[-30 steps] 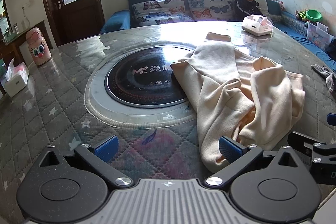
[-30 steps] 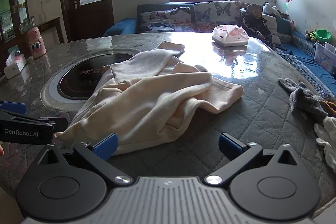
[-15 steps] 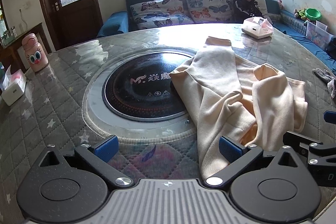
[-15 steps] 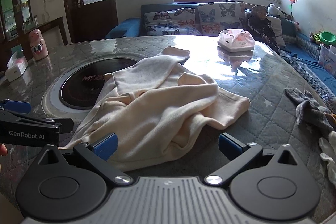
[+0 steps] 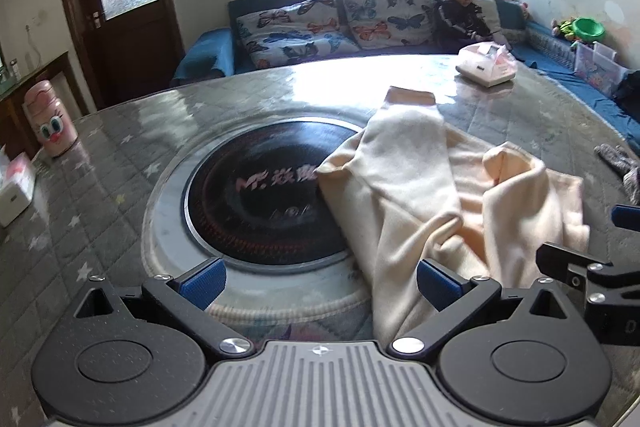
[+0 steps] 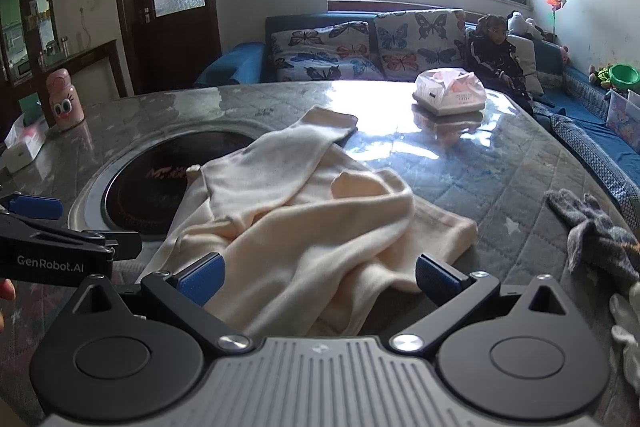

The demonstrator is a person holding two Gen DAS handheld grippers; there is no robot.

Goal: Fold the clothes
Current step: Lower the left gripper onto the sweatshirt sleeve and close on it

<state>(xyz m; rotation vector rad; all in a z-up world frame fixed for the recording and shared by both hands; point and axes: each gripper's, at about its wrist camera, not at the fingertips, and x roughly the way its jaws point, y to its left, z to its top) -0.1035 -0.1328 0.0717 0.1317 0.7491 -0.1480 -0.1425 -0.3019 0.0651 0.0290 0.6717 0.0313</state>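
A crumpled cream sweater [image 5: 436, 203] lies on the round table, one sleeve stretched toward the far side; it also shows in the right wrist view [image 6: 304, 219]. My left gripper [image 5: 318, 283] is open and empty, its right finger over the sweater's near left hem. My right gripper [image 6: 318, 277] is open and empty, just short of the sweater's near edge. The right gripper also shows at the right of the left wrist view [image 5: 592, 267], and the left gripper at the left of the right wrist view [image 6: 52, 247].
The table [image 5: 100, 187] has a black round cooktop [image 5: 256, 195] in its middle, partly under the sweater. A tissue pack [image 6: 450, 93] sits at the far side. Grey and white clothes [image 6: 600, 231] lie at the right. A pink bottle [image 5: 50, 125] and a white box [image 5: 14, 183] stand far left.
Both grippers have drawn slightly back and up from the sweater. The sweater has not moved. Both stay open.
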